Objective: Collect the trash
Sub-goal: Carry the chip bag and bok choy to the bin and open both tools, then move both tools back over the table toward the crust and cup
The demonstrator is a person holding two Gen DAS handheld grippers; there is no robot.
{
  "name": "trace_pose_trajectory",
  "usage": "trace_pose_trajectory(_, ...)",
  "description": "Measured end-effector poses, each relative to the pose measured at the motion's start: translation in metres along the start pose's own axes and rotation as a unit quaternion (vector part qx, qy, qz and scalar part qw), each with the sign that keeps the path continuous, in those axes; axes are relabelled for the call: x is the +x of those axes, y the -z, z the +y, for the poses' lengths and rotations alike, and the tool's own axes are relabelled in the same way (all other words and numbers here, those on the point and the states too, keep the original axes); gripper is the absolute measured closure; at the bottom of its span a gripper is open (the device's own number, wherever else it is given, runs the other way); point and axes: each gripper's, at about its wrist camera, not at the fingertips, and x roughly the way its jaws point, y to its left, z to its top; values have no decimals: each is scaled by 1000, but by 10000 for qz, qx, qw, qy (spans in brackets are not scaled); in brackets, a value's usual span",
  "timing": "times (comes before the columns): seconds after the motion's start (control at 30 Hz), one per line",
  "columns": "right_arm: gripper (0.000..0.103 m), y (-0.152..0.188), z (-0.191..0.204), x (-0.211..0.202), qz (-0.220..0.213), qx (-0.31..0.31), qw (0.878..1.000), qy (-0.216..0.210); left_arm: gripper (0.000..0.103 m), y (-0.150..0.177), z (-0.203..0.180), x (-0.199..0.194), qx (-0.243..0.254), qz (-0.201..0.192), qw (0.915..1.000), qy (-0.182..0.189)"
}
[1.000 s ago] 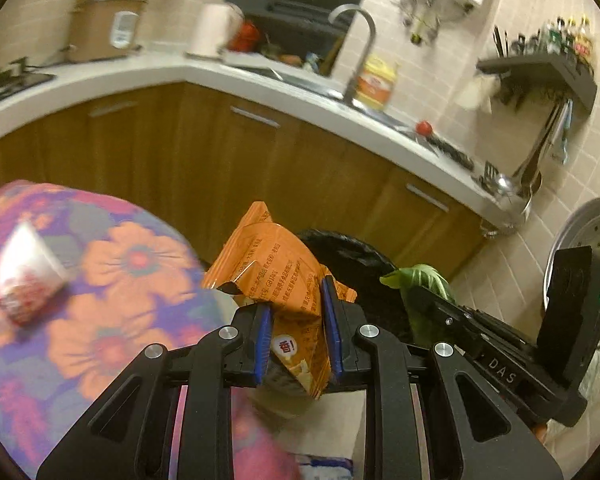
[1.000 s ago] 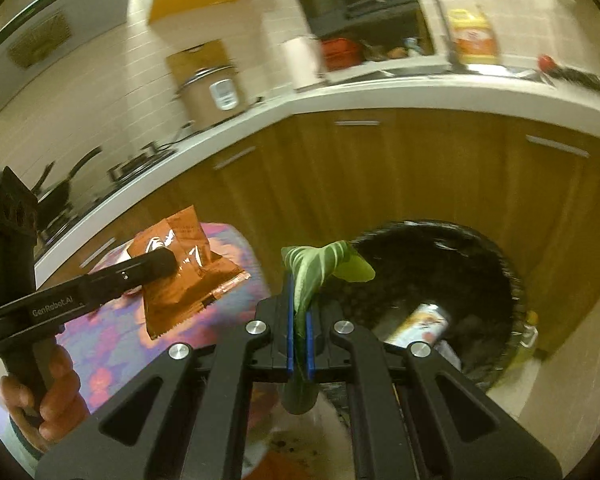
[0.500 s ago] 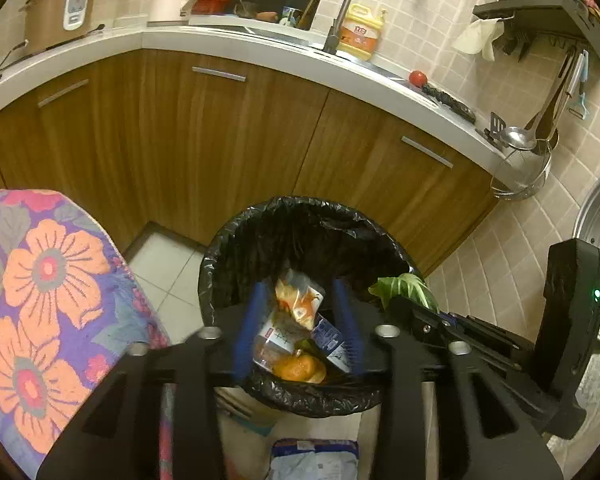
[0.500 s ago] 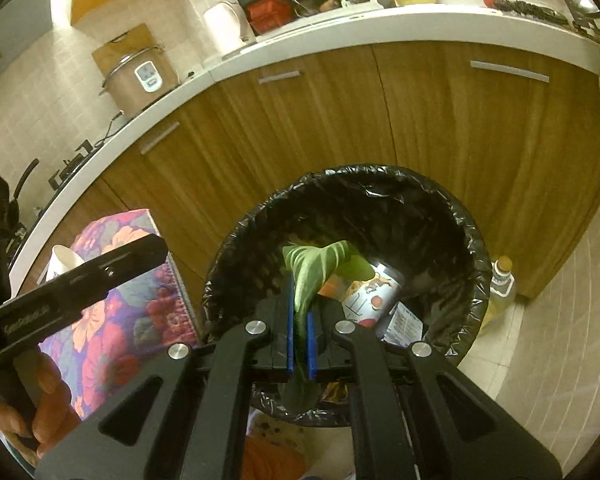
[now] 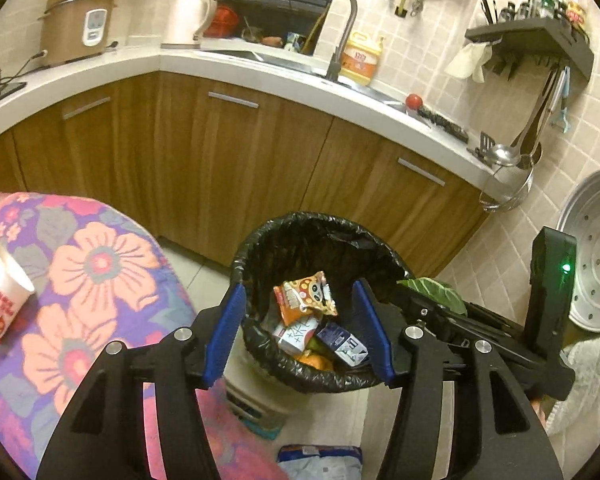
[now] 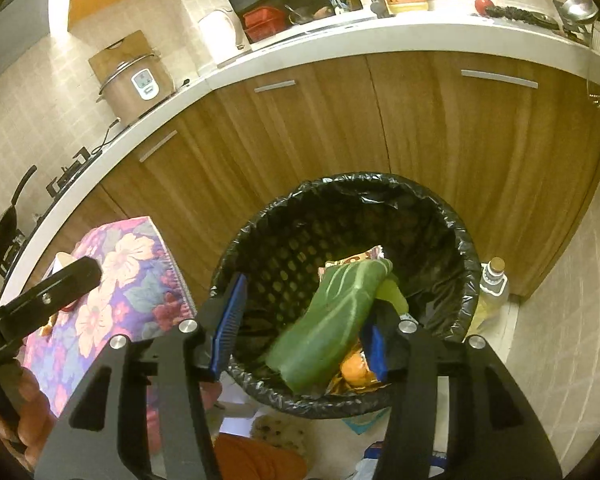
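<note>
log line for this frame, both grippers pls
left gripper: opening, empty | right gripper: opening, green leaf dropping | target: trash bin

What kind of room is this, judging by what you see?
A home kitchen, most likely: a sink tap on a white counter, a rice cooker beside it, and ladles hanging on a tiled wall.

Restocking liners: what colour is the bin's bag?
Black bag, clearest in the right wrist view.
</note>
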Motion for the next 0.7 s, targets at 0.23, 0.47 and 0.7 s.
trace_pose_trajectory(0.23,54,5,-10,49,1434,270,9891,169,48,7,15,-33,-136,-195,9997,-34)
trace_pose_trajectory(0.47,54,2,9,19,990,19,9949,207,46,10,33,-60,-350,-454,9983,-63)
trace_pose_trajectory(0.7,54,2,63,-3,499,-459,9973,-281,40,24,64,-103,-466,-815,9941,-536)
